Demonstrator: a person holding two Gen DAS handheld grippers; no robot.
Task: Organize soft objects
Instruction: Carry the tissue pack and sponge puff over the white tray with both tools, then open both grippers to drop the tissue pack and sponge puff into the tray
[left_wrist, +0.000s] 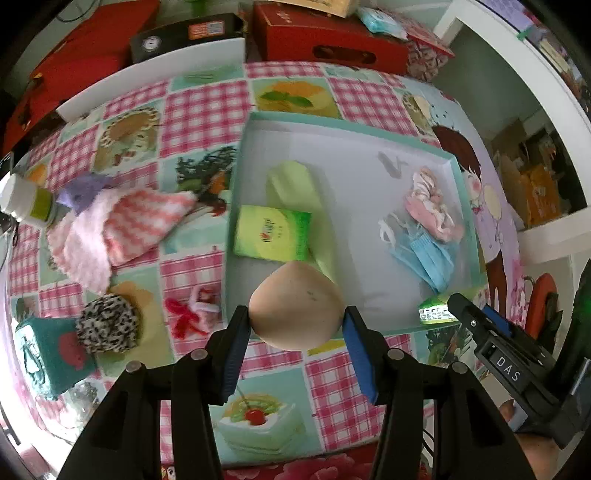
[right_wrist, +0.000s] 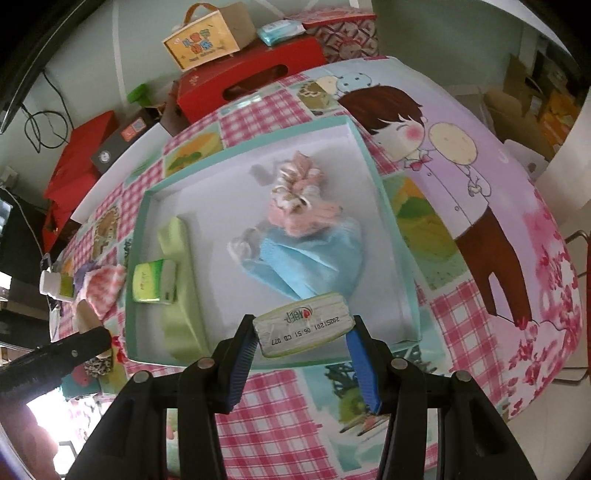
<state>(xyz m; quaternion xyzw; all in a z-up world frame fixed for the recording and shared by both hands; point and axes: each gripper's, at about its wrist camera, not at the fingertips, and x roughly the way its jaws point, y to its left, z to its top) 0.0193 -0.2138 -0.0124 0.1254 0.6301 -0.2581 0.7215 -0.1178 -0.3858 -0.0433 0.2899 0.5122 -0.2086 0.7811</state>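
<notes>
Socks and a scrunchie lie left of the tray on the counter. Left gripper jaws clench a beige, perhaps foam, sponge; right gripper jaws grasp a tissue pack.

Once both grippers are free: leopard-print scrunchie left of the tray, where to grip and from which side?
Take the leopard-print scrunchie from above, jaws across its puffy ring at the side facing the red yarn bow. It lies flat on the tablecloth and leans on the green pouch on its other side, so that flank is probably blocked.
</notes>
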